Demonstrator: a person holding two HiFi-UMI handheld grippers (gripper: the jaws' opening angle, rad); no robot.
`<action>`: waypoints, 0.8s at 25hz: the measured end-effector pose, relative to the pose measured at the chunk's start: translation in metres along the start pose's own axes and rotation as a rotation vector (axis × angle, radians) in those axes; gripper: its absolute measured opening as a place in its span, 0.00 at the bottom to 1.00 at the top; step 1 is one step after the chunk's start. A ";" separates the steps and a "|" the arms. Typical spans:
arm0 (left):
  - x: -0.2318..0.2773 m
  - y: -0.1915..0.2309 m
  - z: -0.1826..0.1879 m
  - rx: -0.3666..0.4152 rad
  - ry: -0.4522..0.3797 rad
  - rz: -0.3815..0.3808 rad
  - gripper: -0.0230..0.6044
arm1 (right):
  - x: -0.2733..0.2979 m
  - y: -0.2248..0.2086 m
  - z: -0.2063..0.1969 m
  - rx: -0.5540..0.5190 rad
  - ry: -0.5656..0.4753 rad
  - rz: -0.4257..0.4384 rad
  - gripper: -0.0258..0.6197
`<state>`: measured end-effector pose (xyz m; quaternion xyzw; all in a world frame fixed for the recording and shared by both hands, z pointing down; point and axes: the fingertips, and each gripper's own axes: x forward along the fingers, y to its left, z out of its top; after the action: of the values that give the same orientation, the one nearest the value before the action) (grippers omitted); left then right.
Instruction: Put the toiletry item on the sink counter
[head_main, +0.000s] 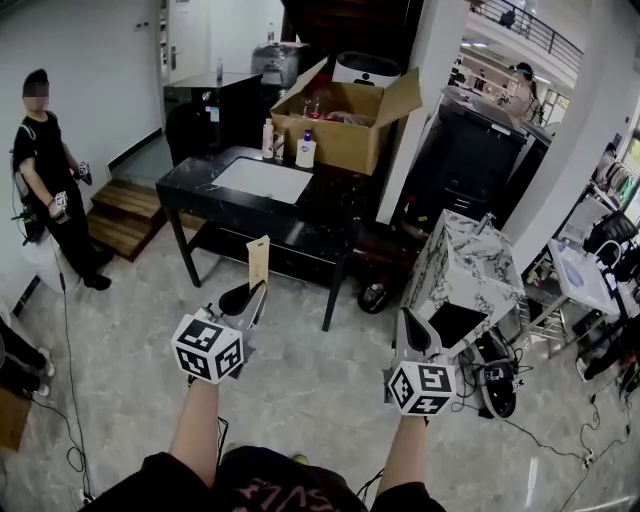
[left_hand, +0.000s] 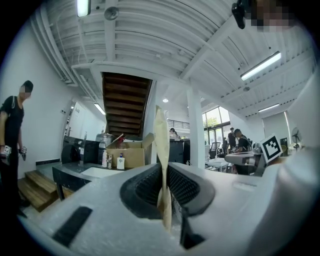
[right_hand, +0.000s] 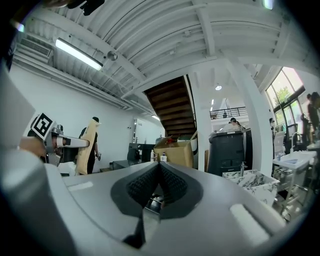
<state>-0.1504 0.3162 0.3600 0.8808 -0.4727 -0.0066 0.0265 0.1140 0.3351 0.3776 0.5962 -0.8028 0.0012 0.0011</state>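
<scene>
The left gripper (head_main: 245, 298) pinches the bottom edge of a flat tan paper packet (head_main: 259, 260), which stands upright. The black sink counter (head_main: 195, 190) is well ahead at twelve o'clock. Walk in, grip firmly and lower the packet onto bare top beside the white basin (head_main: 262, 180). The right gripper (head_main: 417, 338) has its jaws pressed together on nothing.

— What sits on the black bench (head_main: 190, 190)?
— A white basin (head_main: 262, 180) is set into its top. Along the far edge stand a slim bottle (head_main: 268, 138) and a white bottle (head_main: 306, 150) with a dark cap, just beside an open cardboard box (head_main: 345, 135) at the right end.
— And beneath it?
— A pale marbled floor (head_main: 300, 390), with wooden steps (head_main: 125, 215) to the left.
</scene>
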 end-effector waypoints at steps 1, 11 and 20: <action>0.004 -0.004 -0.001 0.002 0.005 0.000 0.08 | 0.000 -0.005 -0.001 -0.001 0.002 0.001 0.06; 0.044 -0.005 -0.011 0.005 0.011 0.005 0.08 | 0.029 -0.035 -0.013 0.002 -0.006 0.010 0.06; 0.090 0.020 -0.015 -0.006 0.007 -0.010 0.08 | 0.077 -0.051 -0.022 -0.009 -0.004 0.008 0.06</action>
<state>-0.1166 0.2311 0.3772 0.8830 -0.4684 -0.0049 0.0309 0.1401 0.2464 0.3997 0.5931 -0.8051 -0.0036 0.0022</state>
